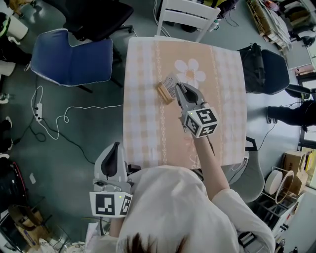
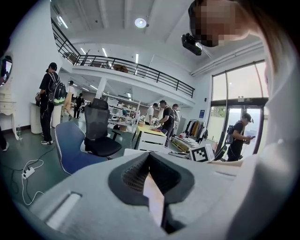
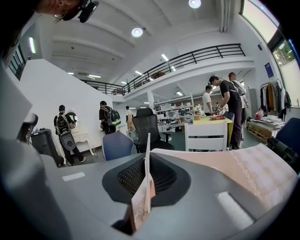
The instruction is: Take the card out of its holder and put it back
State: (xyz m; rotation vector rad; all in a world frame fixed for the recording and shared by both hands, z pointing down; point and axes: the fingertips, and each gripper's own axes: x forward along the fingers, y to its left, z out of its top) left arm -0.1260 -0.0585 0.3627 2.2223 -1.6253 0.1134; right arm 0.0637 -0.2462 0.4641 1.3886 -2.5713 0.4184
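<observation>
A small wooden card holder (image 1: 164, 93) stands on the peach checked table (image 1: 143, 123), near a flower print. A white printed card (image 1: 171, 81) rises at its far side, and my right gripper (image 1: 178, 88) is shut on it. In the right gripper view the card (image 3: 148, 154) shows edge-on, upright between the black pads (image 3: 164, 176) of the right gripper (image 3: 147, 161). Whether its lower edge sits in the holder's slot I cannot tell. My left gripper (image 1: 116, 146) hangs off the table's near left corner by the person's body, its jaws shut on nothing (image 2: 149, 157).
A white chair (image 1: 190, 14) stands at the table's far edge, a blue chair (image 1: 74, 57) to the far left and a black chair (image 1: 274, 71) to the right. A white cable and power strip (image 1: 38, 111) lie on the floor at the left. Several people stand far off.
</observation>
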